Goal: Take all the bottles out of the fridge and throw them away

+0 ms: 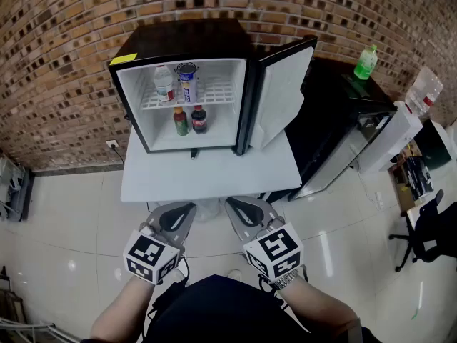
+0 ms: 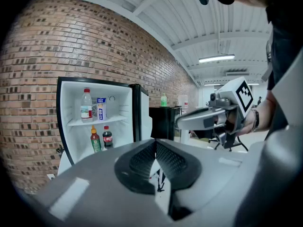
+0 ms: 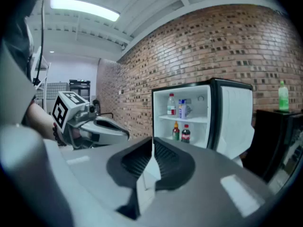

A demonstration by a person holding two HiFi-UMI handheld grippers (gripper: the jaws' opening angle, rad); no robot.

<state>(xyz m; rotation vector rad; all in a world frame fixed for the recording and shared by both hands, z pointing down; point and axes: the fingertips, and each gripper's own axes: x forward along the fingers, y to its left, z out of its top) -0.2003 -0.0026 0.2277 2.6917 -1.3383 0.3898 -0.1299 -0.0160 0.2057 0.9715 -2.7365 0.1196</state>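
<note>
A small black fridge stands open on a white table. Its top shelf holds a clear water bottle beside a blue-and-white carton. On the fridge floor stand a green bottle with an orange cap and a cola bottle. My left gripper and right gripper hang side by side short of the table's front edge. Both are shut and hold nothing.
The fridge door swings open to the right. A black cabinet to the right carries a green bottle. Beyond it stand a white water dispenser and an office chair. A brick wall runs behind.
</note>
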